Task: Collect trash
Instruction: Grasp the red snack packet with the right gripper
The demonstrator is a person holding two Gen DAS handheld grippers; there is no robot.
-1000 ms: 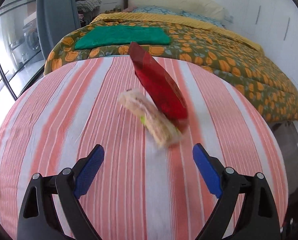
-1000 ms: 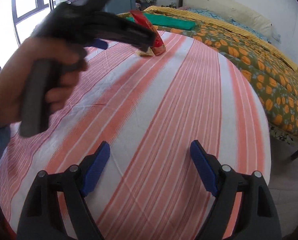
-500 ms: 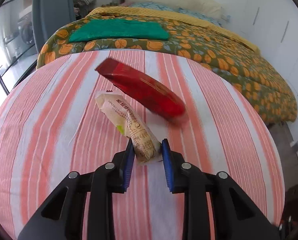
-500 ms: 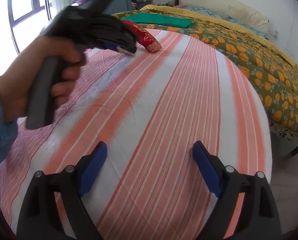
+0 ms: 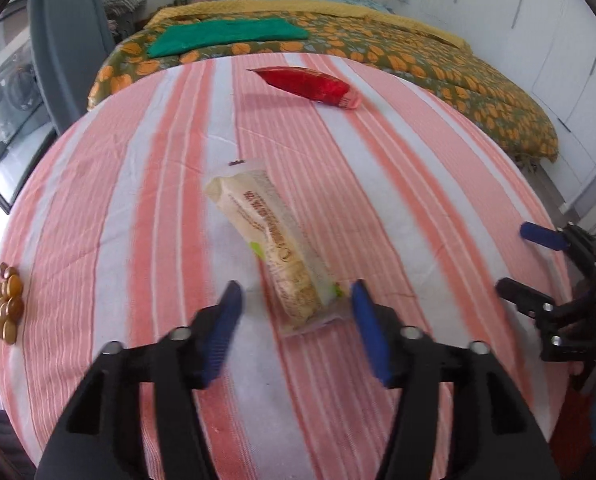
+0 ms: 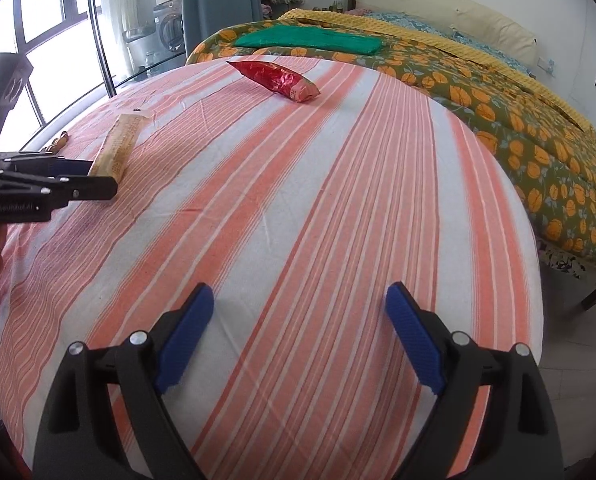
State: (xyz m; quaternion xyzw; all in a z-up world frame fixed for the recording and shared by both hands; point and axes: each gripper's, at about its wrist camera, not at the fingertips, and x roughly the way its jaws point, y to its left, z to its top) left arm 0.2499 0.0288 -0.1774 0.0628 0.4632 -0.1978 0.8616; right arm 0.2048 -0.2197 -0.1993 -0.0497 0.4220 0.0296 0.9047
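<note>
A cream snack wrapper [image 5: 272, 246] lies flat on the striped table [image 5: 438, 200], its near end between my left gripper's [image 5: 296, 312] open blue fingers, not gripped. It also shows in the right wrist view [image 6: 118, 148]. A red foil wrapper [image 5: 310, 86] lies farther back near the table's far edge, also seen from the right [image 6: 278, 80]. My right gripper [image 6: 298, 320] is open and empty over bare cloth near the table's front; it shows at the right edge of the left wrist view [image 5: 534, 264].
A small pile of brown beads [image 5: 8, 306] lies at the table's left edge. Behind the table is a bed with an orange-patterned cover [image 5: 438, 60] and a green cloth [image 5: 226, 36]. A window and a curtain [image 6: 218, 4] are at left.
My left gripper was shut on the cream wrapper half a second ago; it has carried it away from the red wrapper toward the near side, opened, and the wrapper now lies flat on the table.
</note>
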